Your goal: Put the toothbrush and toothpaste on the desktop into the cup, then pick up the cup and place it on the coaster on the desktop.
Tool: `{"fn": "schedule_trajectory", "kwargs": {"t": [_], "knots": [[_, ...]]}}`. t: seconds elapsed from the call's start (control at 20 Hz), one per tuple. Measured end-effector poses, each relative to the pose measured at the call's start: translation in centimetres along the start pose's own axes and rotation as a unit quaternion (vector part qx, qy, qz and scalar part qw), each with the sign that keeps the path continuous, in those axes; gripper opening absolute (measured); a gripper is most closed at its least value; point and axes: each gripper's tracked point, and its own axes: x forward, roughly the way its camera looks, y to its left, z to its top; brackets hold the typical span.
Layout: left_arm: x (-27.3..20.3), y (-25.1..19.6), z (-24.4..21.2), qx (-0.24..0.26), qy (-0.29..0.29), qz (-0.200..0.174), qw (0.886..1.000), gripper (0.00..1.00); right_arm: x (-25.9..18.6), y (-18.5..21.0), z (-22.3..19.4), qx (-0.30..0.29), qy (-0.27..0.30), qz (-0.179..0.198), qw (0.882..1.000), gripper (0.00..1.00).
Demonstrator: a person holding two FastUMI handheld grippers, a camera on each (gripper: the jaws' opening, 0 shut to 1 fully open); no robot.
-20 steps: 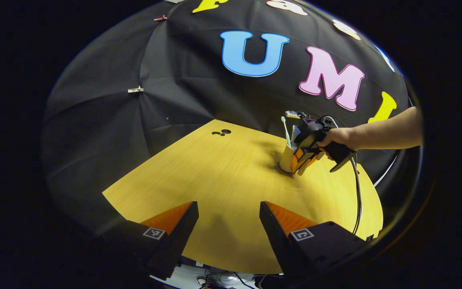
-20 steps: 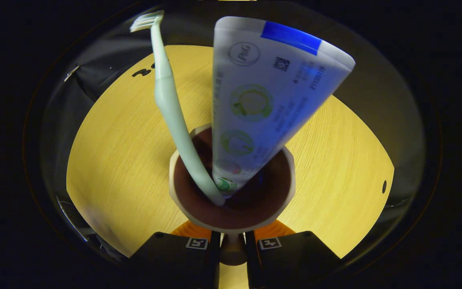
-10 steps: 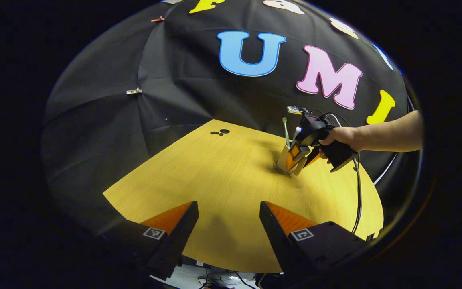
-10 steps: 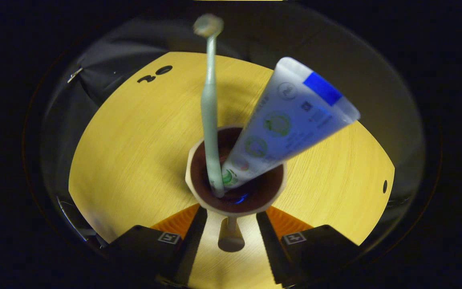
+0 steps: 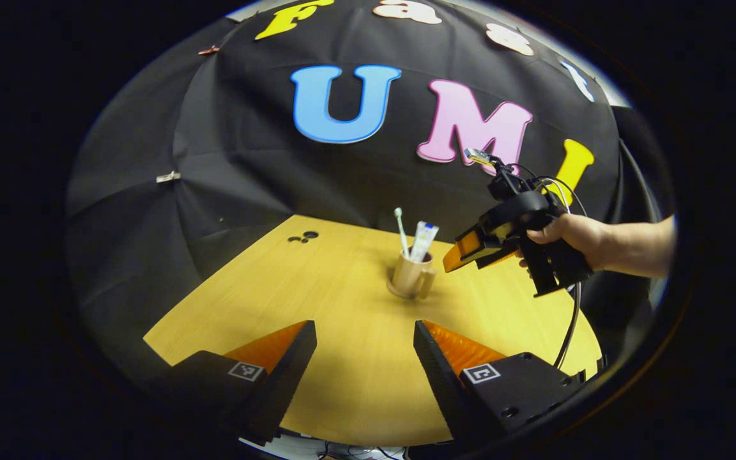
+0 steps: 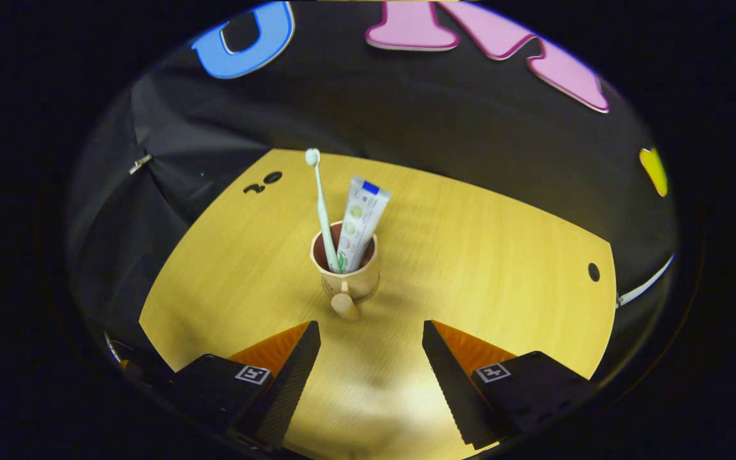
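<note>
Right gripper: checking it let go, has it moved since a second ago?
Yes. The right gripper has backed away from the cup and risen, jaws open.

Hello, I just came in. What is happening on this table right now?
A person holds a two-finger gripper in each hand over a yellow desktop. A cup stands on it with a toothbrush and a toothpaste tube upright inside. The right gripper is held in the air beside the cup, open, touching nothing. The left gripper is open too, with nothing between its fingers. A darker base shows under the cup, perhaps the coaster; I cannot tell for sure.
</note>
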Motion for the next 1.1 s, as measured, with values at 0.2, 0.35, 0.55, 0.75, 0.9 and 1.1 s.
{"fn": "schedule_trajectory", "kwargs": {"t": [0.2,0.35,0.55,0.75,0.9,1.1], "knots": [[-0.6,-3.6,4.7,0.02,-0.056,-0.037,0.998,0.98,-7.5,-1.7,1.5,0.028,-0.1,-0.019,0.994,1.0],[-1.6,-5.6,7.6,0.021,-0.1,-0.049,0.994,0.98,-13.8,-2.9,1.2,0.037,-0.175,-0.049,0.983,1.0],[-3.5,-6.8,9.7,0.027,-0.147,-0.053,0.987,0.97,-22.0,-1.6,0.4,0.045,-0.305,-0.061,0.949,0.99],[-5.9,-6.9,10.7,0.03,-0.199,-0.045,0.979,0.97,-27.9,-0.7,-1.8,0.041,-0.391,-0.084,0.916,0.99],[-7.1,-7.6,10.1,0.034,-0.205,-0.066,0.976,0.97,-30.1,0.1,-3.7,0.035,-0.422,-0.111,0.899,0.99],[-7.9,-7.0,9.0,0.032,-0.199,-0.069,0.977,0.97,-32.5,2.0,-4.5,-0.009,-0.472,-0.109,0.875,0.99]]}}
